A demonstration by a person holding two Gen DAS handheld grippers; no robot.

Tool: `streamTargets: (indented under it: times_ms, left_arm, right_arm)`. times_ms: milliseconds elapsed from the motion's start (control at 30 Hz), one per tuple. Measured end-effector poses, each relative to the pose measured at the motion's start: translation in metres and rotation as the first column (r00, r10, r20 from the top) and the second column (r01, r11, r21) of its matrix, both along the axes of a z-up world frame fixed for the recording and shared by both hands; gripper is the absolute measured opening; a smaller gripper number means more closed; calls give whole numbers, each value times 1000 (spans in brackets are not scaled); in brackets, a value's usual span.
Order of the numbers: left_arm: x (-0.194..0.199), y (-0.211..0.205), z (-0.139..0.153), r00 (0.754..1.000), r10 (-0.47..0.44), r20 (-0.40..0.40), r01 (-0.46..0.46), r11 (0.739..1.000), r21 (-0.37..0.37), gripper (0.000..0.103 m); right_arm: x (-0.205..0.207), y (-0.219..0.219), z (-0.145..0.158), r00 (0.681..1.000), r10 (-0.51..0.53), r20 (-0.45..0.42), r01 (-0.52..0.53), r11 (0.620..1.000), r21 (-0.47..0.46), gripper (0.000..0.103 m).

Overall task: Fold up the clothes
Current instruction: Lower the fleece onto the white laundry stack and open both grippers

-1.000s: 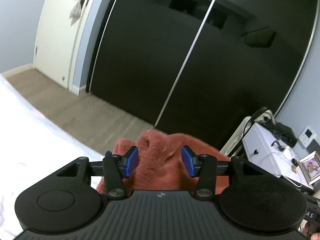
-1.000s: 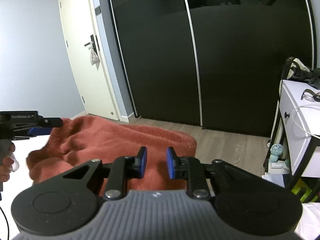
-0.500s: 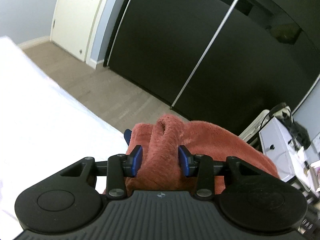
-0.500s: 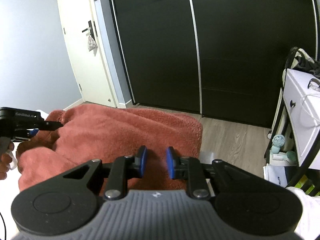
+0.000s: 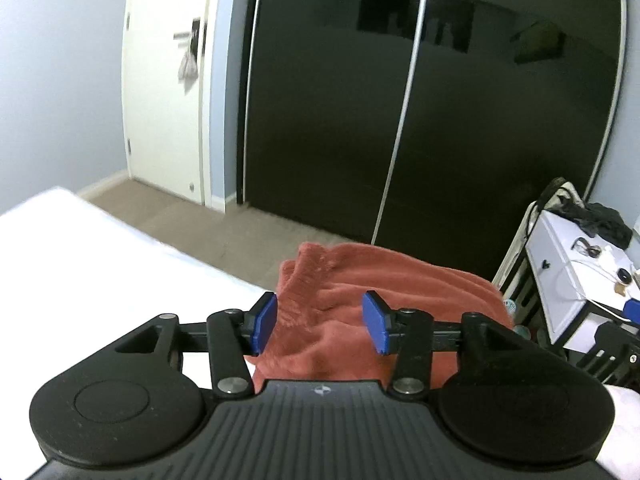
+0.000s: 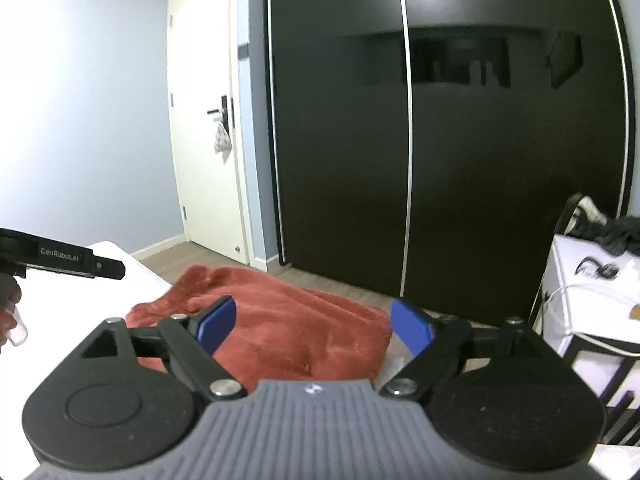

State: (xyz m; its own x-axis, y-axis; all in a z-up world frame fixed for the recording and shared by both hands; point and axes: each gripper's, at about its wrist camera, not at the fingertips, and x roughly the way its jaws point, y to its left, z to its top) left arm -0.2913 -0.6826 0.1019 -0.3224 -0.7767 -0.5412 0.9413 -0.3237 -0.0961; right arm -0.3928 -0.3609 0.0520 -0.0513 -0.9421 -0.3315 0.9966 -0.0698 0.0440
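Fleece in a rust-red colour, a plush garment [image 6: 288, 328], lies bunched at the corner of a white bed [image 5: 100, 256], its far edge at the bed's edge with the wood-look floor [image 5: 224, 232] beyond it. In the left wrist view the garment [image 5: 360, 292] fills the space ahead of and under the left gripper [image 5: 322, 322], whose jaws stand spread with the blue pads well apart; the cloth shows between the pads, but neither pad visibly presses on it, and a raised fold of the fabric sits just beyond the left pad. In the right wrist view the right gripper [image 6: 314, 322] hangs over the garment with its jaws spread wide; the left pad is over the cloth, the right pad out past the garment's right edge, and nothing is pinched. At the left edge of that view the left gripper [image 6: 76, 266] shows from the side, over the bed, held by a hand [image 6: 10, 304]. Behind stand a dark sliding wardrobe [image 6: 440, 140], a cream door [image 6: 200, 140], and a white dresser [image 5: 580, 276] to the right with cables and dark clothing on top.
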Motion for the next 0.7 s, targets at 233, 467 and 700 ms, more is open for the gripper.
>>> streamTargets:
  times_ms: [233, 467, 700]
  left_arm:
    - [-5, 80, 11, 999, 11, 34, -8, 995, -98, 66]
    - [-6, 147, 6, 997, 61, 49, -53, 986, -156, 76]
    - [-1, 175, -34, 994, 101, 46, -97, 991, -90, 77]
  right_arm:
    - [18, 66, 10, 1000, -20, -15, 20, 1000, -10, 87]
    - [37, 101, 4, 998, -64, 11, 64, 998, -10, 87]
    - [52, 112, -24, 997, -72, 35, 71, 997, 27, 87]
